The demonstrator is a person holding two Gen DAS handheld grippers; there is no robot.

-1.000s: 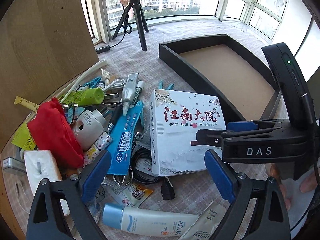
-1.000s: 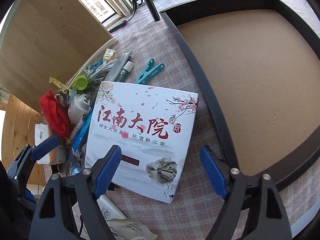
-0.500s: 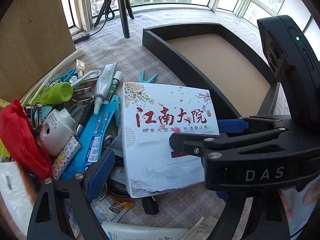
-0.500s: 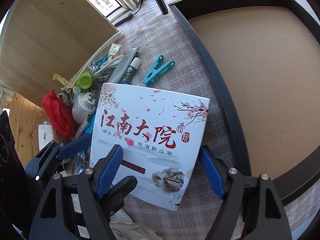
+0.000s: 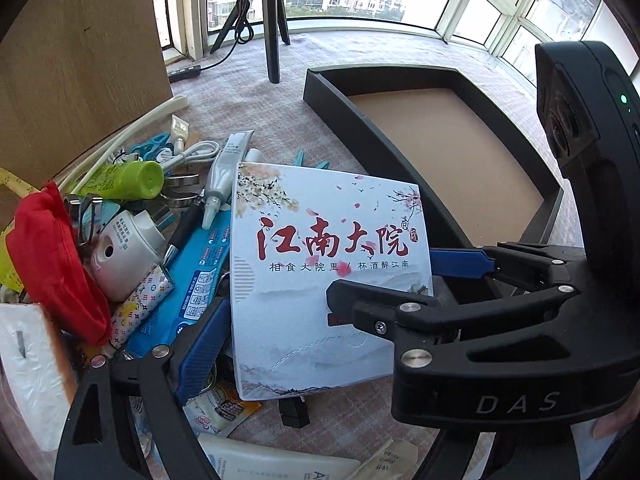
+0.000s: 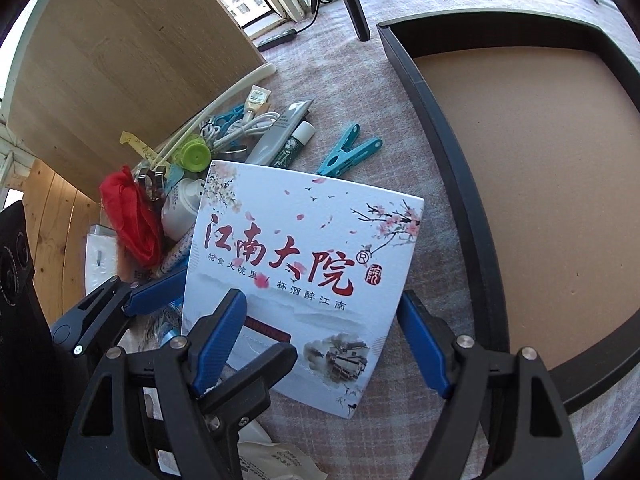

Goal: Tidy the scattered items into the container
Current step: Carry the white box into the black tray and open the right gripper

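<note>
Both of our tools are at the white printed box: the right hand-held gripper (image 6: 320, 344) stands wide, its blue pads either side of the box's near end, one over the lid and one just beside its edge, gripping nothing. The left hand-held gripper (image 5: 320, 344) shows one blue pad against the box's left edge; its other finger hides behind the right tool, so we cannot tell its gap, nor whether it holds anything.

We judge the task barely started. The container (image 6: 452, 152), a black-walled tray with a brown floor, lies just right of the box and, as far as both views reach, holds nothing. Every item is out on the worktop (image 6: 360, 80).

The box (image 6: 304, 272) is one. Left of the box and touching it sits the heap, where we count:
- one blue flat packet (image 5: 200, 276)
- one red cloth (image 5: 52, 260)
- one white bottle (image 5: 128, 252)
- one green-capped tube (image 5: 128, 180)
- one grey tube (image 5: 228, 172)
- one small green-labelled stick (image 6: 296, 144)
- one coiled white cable (image 5: 192, 152)
- one patterned pouch (image 5: 140, 304)
- one white tissue pack (image 5: 28, 372)

Beyond the box lies one teal clothes peg (image 6: 348, 152), with another blue peg in the heap. Nearer us than the box are one white lotion tube (image 5: 272, 464) and some sachets, too hidden to count.
</note>
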